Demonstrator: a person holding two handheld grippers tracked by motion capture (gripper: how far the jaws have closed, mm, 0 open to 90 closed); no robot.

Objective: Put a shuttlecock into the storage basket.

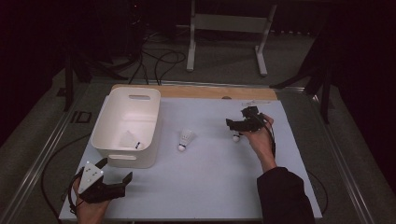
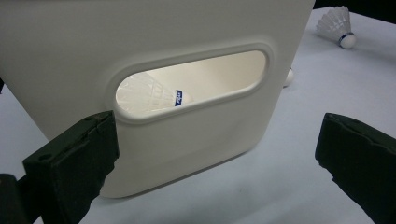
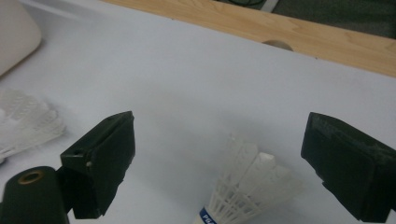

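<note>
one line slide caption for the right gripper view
Right gripper open, fingers either side of a white shuttlecock on the table.

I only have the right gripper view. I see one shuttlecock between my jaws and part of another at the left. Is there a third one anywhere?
Observer: Yes, a third shuttlecock lies inside the white bin.
Operator: Where's the left gripper?
Observer: The left gripper sits open at the table's near edge, facing the bin's handle slot.
Operator: Is my target upright?
Observer: Its cork rests on the table under the right gripper; the tilt is unclear.
</note>
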